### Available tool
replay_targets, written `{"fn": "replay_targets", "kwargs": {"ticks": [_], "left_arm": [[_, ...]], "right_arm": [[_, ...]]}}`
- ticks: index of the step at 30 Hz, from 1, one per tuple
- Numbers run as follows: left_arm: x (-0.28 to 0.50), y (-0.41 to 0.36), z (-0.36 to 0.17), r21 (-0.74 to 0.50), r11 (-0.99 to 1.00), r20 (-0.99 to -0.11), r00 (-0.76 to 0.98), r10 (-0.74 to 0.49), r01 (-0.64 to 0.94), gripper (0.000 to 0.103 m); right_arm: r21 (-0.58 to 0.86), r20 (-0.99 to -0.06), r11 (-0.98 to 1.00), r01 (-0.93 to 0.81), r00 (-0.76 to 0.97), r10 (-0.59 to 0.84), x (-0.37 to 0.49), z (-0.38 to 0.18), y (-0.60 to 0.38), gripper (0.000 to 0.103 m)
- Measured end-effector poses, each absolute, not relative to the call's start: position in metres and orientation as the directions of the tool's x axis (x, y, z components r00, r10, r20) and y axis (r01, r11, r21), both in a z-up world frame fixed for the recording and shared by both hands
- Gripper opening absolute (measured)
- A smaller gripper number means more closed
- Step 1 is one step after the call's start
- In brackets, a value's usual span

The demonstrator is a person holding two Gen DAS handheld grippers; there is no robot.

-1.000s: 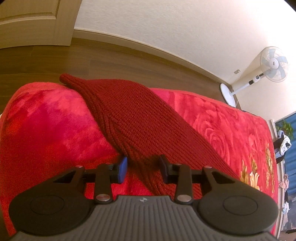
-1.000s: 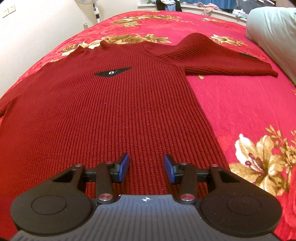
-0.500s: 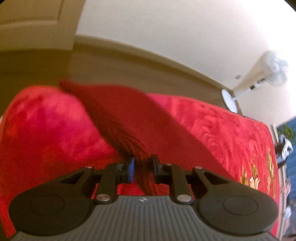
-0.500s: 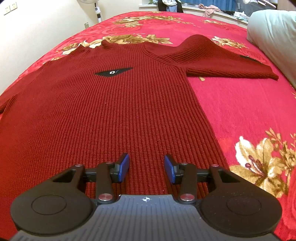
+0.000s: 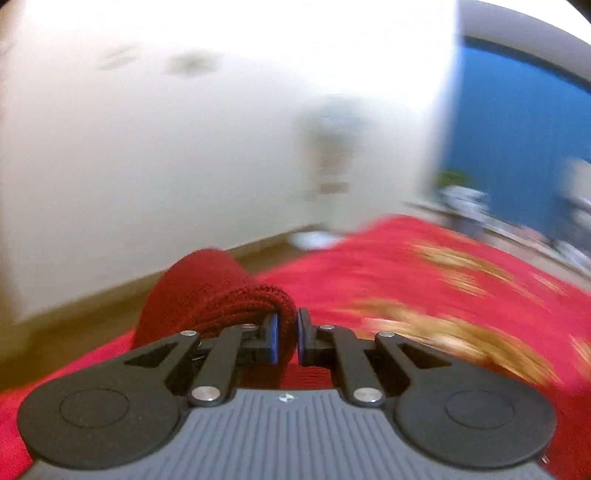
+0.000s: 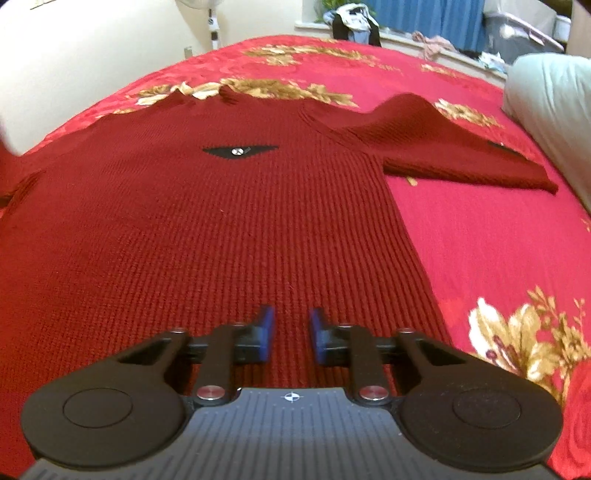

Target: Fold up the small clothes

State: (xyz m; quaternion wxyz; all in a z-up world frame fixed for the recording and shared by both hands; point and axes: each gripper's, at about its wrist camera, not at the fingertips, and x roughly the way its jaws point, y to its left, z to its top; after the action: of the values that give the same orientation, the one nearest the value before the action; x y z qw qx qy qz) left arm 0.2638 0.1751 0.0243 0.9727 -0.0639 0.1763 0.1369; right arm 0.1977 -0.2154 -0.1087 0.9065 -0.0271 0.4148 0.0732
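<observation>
A dark red knit sweater [image 6: 221,229] lies flat on the red floral bedspread [image 6: 491,229], with a black patch [image 6: 238,151] on its chest and its right sleeve [image 6: 461,155] spread out to the side. My left gripper [image 5: 286,332] is shut on the sweater's left sleeve [image 5: 210,291] and holds it lifted off the bed, the knit draped over the left finger. My right gripper [image 6: 288,328] is open, its fingers low over the sweater's lower body. The left wrist view is blurred by motion.
A pale pillow [image 6: 546,99] lies at the bed's right edge. A standing fan [image 6: 212,22] and a windowsill with piled clothes [image 6: 354,22] are beyond the bed. In the left wrist view a cream wall [image 5: 147,147] and wooden floor [image 5: 74,317] show.
My left gripper closed on the sleeve, lifted it and swung to the right. My right gripper's fingers narrowed a little and moved slightly forward over the sweater.
</observation>
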Motion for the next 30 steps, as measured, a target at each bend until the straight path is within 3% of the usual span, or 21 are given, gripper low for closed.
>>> {"fn": "replay_targets", "kwargs": {"ticks": [1,3,5,7,11,16,20,25,30], "left_arm": [[0.265,0.151,0.024,-0.053,0.984,-0.357,0.923,0.142,-0.172,0.011],[0.271,0.106,0.017,-0.056,0.991,-0.439,0.889,-0.13,0.118,0.018],[0.275,0.085,0.008,-0.071,0.965,-0.511,0.821,-0.253,0.253,0.024],[0.272,0.083,0.01,-0.051,0.975,-0.476,0.852,-0.216,0.218,0.026],[0.278,0.123,0.016,-0.152,0.988,-0.452,0.888,-0.083,0.015,0.026],[0.305,0.165,-0.002,-0.155,0.959,-0.612,0.785,0.096,-0.238,0.025],[0.307,0.205,-0.01,-0.27,0.897,-0.702,0.709,0.064,-0.349,0.025],[0.307,0.222,-0.009,-0.291,0.881,-0.74,0.672,0.04,-0.373,0.025],[0.314,0.213,-0.018,-0.283,0.908,-0.762,0.648,-0.017,-0.309,0.025]], "right_arm": [[0.005,-0.753,0.987,-0.161,0.649,0.109,0.198,-0.11,-0.215,0.02],[-0.007,-0.749,0.985,-0.171,0.654,0.108,0.198,-0.111,-0.213,0.02],[-0.011,-0.744,0.984,-0.177,0.66,0.11,0.196,-0.112,-0.213,0.02],[-0.011,-0.738,0.983,-0.182,0.665,0.114,0.195,-0.113,-0.213,0.02],[-0.016,-0.724,0.982,-0.19,0.68,0.12,0.193,-0.114,-0.212,0.021],[0.038,-0.685,0.984,-0.177,0.712,0.154,0.185,-0.112,-0.221,0.016],[0.137,-0.657,0.98,-0.143,0.728,0.198,0.184,-0.107,-0.229,0.017],[0.32,-0.64,0.939,-0.127,0.701,0.313,0.21,-0.096,-0.216,0.018],[0.499,-0.624,0.866,-0.011,0.689,0.369,0.262,-0.1,-0.189,0.043]]}}
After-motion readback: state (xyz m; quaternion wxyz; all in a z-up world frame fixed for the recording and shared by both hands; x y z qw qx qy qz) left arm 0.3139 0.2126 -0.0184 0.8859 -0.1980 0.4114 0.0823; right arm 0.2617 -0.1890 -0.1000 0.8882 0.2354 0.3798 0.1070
